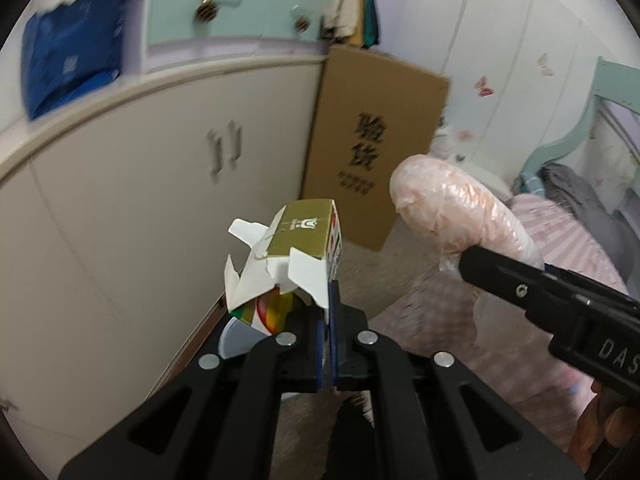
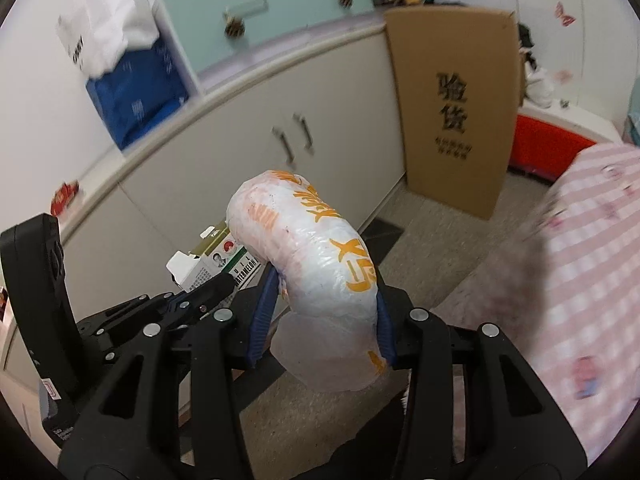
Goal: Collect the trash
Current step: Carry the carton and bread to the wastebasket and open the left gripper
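Both wrist cameras are looking forward and downward along their fingers, close over the floor – each is taking in the same cream cabinet (image 1: pixel 168 184) and cardboard box (image 2: pixel 452 108).

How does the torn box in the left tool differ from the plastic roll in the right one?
The torn box is stiff gold-and-white card, flaps open; the plastic roll is soft, rounded, white with orange print. The left tool pinches a thin box edge; the right tool straddles the bulky roll. Both are held off the floor.

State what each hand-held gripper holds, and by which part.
Left hand-held gripper: small carton, by a side flap. Right hand-held gripper: rolled plastic bag, near its lower end.
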The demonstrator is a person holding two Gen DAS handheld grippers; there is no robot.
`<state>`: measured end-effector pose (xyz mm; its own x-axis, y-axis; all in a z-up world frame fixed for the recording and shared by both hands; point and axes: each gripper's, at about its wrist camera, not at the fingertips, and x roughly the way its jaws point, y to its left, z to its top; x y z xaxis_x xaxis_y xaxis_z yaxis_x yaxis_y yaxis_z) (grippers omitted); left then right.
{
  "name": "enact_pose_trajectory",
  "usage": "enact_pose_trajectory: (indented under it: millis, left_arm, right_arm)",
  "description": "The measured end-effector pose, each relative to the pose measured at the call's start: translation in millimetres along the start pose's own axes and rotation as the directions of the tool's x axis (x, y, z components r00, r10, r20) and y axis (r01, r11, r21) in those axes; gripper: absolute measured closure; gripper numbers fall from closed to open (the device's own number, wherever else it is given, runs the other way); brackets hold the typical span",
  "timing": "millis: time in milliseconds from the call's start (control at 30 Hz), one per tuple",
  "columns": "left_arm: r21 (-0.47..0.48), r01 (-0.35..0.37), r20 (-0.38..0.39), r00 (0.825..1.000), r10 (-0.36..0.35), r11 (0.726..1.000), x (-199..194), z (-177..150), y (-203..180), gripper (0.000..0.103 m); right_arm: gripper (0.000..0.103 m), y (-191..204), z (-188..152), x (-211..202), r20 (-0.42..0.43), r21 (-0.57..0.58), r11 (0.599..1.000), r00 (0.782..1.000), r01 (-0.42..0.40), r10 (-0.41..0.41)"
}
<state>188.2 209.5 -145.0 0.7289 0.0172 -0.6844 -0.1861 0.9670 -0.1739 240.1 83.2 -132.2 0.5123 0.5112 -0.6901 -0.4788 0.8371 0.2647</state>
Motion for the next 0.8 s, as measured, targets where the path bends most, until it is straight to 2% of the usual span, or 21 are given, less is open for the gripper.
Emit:
enact_pose_trajectory:
  millis: [167,367,533,800]
  left_arm:
    - [-0.041,-0.048,-0.076,0.996,0.045,0.998,28,-19,30,0.100]
    - [-0.061,-0.088,-0.167,0.983,0.077,0.994,65,-38,53,0.100]
    - [-0.072,-0.108,-0.226,0.970,0.089,0.992,96,-46,63,0.100]
    - [-0.070,-0.103,-0.246,0.966,0.083,0.992,129,-34,66,0.100]
  right_arm:
    - [0.060,5,-18,45,-0.078,-0.002,1.000,0.997,0.004,-0.004]
    - [0.060,1,-29,90,-0.141,0.019,1.000,0.990,0.023,-0.020]
    - [0.060,-7,-32,115,-0.153,0.041,0.998,0.988,0.039,-0.033]
    - [0.060,-27,-32,135,-0.123,0.108,0.992,0.991,0.067,-0.054]
